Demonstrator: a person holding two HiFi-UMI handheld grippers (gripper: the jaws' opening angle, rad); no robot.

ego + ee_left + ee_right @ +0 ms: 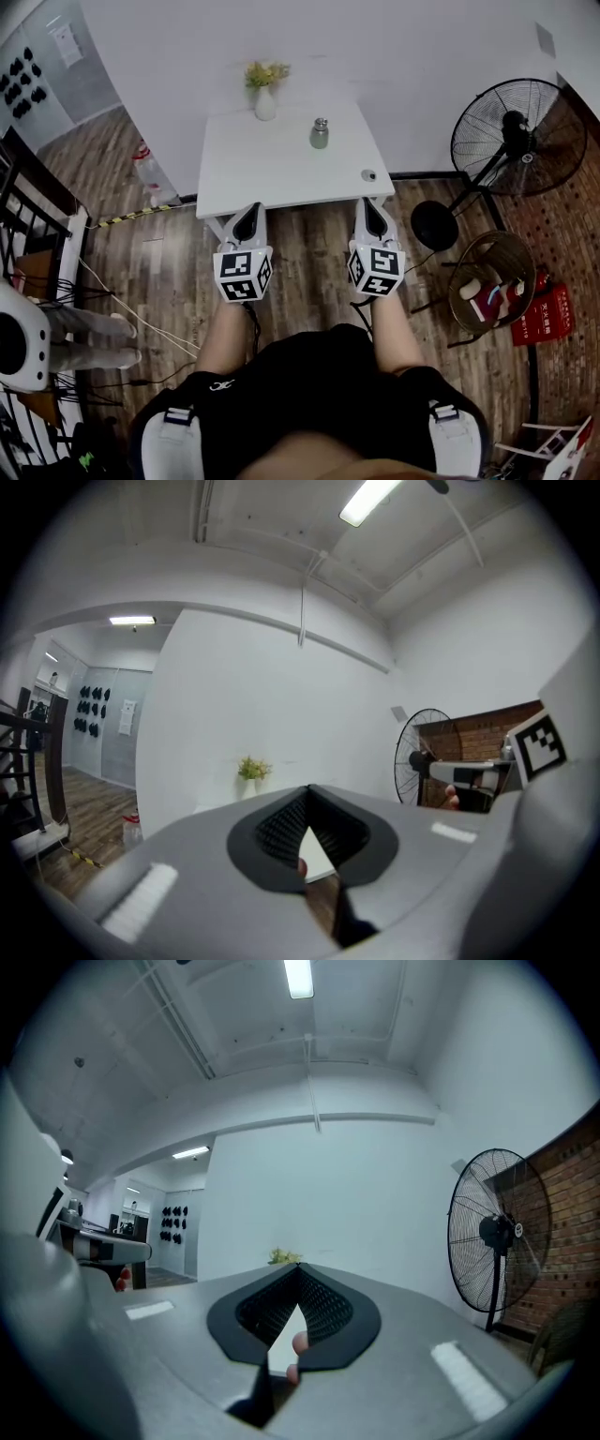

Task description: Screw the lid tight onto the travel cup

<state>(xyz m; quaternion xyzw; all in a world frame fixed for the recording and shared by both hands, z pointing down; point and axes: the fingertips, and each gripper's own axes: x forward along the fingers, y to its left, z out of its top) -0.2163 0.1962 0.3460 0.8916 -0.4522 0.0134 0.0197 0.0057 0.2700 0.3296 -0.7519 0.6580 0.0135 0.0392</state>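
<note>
Jaws clenched and empty on your left gripper (248,214) and right gripper (372,208) — both held level, short of table (272,178), nothing reached yet. Cup (320,133) stands well ahead of right gripper, lid (368,175) just ahead of it — lying apart, so not yet screwed on.

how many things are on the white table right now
3. A vase with a plant at the far edge of the table, the travel cup just right of it, a small round lid near the front right corner. None seems hidden.
</note>
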